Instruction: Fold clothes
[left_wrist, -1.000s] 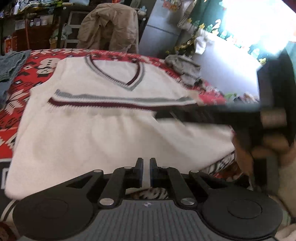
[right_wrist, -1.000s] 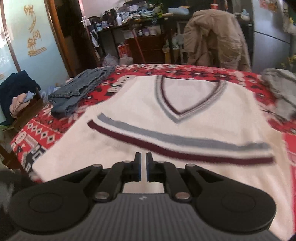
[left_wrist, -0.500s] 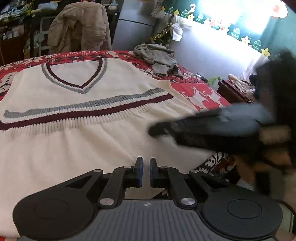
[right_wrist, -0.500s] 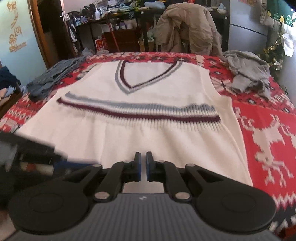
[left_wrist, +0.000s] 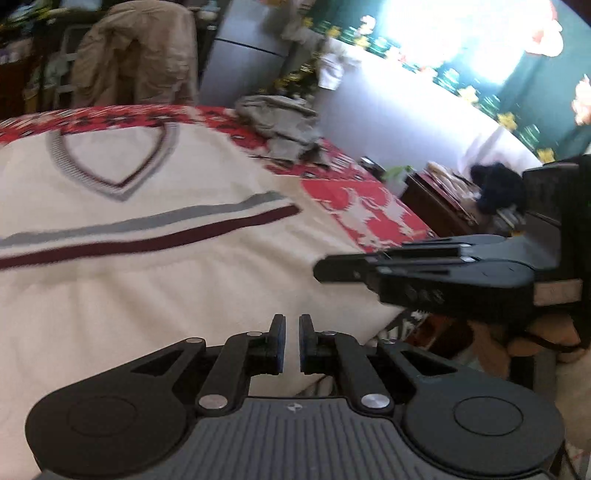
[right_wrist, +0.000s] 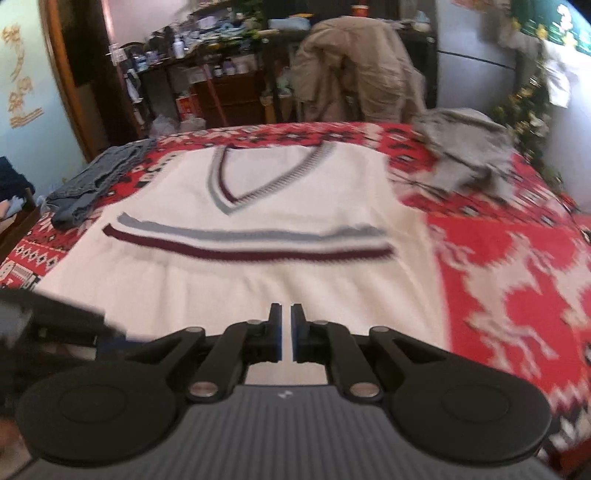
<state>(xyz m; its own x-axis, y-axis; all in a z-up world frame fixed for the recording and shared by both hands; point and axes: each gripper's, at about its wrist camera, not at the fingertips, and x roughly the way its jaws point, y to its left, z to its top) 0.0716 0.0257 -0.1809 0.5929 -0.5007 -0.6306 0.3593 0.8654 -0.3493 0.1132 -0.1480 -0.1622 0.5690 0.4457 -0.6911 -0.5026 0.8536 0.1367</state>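
The cream V-neck sweater vest lies flat, front up, on the red patterned bedspread. My left claw and right claw hover over its hem, both clenched on nothing.

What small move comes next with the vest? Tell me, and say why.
Probably open both tools and bring them down to the near hem. The white vest lies flat and unfolded on the red blanket, while the left tool and right tool hover shut with nothing held.
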